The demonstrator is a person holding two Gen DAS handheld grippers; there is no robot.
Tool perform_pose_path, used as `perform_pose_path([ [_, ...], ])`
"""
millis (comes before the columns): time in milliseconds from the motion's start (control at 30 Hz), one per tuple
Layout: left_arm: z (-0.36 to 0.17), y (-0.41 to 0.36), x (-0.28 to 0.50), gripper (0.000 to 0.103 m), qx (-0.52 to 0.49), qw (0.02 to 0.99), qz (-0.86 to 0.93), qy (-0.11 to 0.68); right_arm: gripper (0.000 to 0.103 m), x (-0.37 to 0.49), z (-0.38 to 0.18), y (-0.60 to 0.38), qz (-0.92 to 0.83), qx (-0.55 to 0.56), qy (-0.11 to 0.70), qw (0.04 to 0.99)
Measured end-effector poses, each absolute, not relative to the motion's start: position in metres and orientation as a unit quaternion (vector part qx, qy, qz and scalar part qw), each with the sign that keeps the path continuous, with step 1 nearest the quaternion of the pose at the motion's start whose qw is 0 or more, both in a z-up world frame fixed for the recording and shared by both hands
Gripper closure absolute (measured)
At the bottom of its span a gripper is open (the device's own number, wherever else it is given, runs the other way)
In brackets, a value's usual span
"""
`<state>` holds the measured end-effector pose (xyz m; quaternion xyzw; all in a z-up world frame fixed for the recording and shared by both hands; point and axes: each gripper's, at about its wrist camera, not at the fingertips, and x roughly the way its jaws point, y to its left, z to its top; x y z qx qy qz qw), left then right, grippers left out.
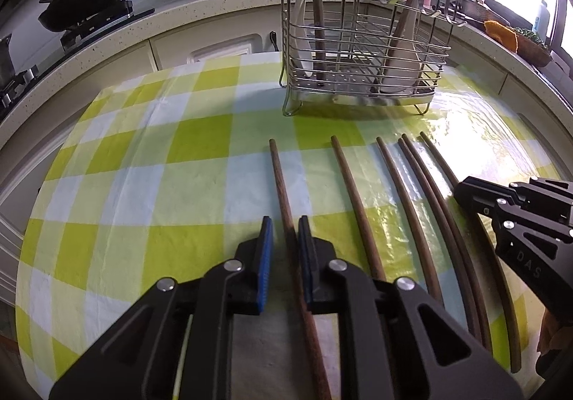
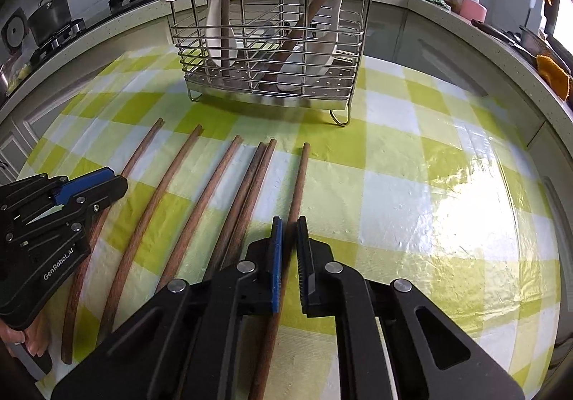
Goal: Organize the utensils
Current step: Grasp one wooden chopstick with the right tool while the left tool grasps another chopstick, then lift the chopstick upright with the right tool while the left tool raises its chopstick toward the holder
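Note:
Several brown wooden chopsticks lie side by side on the green-and-white checked tablecloth [image 1: 143, 185], tips pointing toward a wire utensil basket [image 1: 358, 91] [image 2: 268, 95]. My left gripper [image 1: 285, 224] is shut on the leftmost chopstick [image 1: 277, 170], which runs between its blue pads. My right gripper [image 2: 289, 222] is shut on the rightmost chopstick [image 2: 302, 170]. Each gripper also shows in the other's view: the right gripper [image 1: 462, 188] at the right edge, the left gripper [image 2: 118, 181] at the left edge. The remaining chopsticks [image 2: 186, 192] lie between the two held ones.
The basket holds white spoons [image 2: 322, 52] and wooden handles [image 1: 318, 23]. A stone counter [image 1: 215, 5] curves behind the table, with a black pan [image 1: 86, 2] on a stove at the back left. Cups and bottles [image 2: 472, 9] crowd the right counter.

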<state>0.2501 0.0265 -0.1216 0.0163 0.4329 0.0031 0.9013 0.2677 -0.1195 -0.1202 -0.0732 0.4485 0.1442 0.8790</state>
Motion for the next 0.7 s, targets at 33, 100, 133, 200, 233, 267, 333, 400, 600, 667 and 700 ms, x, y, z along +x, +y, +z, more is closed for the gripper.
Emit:
perform_pose_path([
  [33,-0.122,0.027,0.25,0.095,0.016,0.902,0.002,0.432,0.096,0.267,-0.12,-0.12,0.145,-0.071,0.449,0.879],
  [100,-0.122,0.03,0.25,0.096,0.01,0.902,-0.006,0.432,0.096,0.266,-0.12,-0.122,0.148,-0.061,0.449,0.879],
  [133,-0.122,0.032,0.25,0.097,0.007,0.901,-0.011,0.434,0.096,0.266,-0.12,-0.124,0.149,-0.053,0.448,0.88],
  [200,-0.121,0.036,0.251,0.097,-0.003,0.899,-0.018,0.439,0.096,0.265,-0.12,-0.13,0.153,-0.032,0.45,0.879],
  [233,-0.121,0.038,0.252,0.097,-0.009,0.897,-0.021,0.441,0.096,0.265,-0.12,-0.132,0.155,-0.025,0.451,0.879],
  [267,-0.12,0.04,0.252,0.097,-0.016,0.896,-0.023,0.443,0.096,0.264,-0.119,-0.134,0.156,-0.021,0.45,0.879],
  [333,-0.119,0.042,0.25,0.097,-0.023,0.896,-0.024,0.443,0.096,0.261,-0.115,-0.137,0.16,-0.014,0.446,0.88],
  [400,-0.115,0.043,0.247,0.097,-0.025,0.898,-0.023,0.438,0.096,0.258,-0.109,-0.14,0.162,-0.008,0.44,0.883],
  [600,-0.09,0.044,0.235,0.097,-0.032,0.91,-0.025,0.412,0.096,0.246,-0.082,-0.148,0.165,0.008,0.412,0.896],
  [667,-0.08,0.043,0.229,0.097,-0.033,0.915,-0.025,0.401,0.096,0.241,-0.071,-0.149,0.168,0.011,0.4,0.901],
  [700,-0.074,0.043,0.226,0.097,-0.033,0.918,-0.026,0.394,0.096,0.238,-0.065,-0.15,0.171,0.014,0.393,0.903],
])
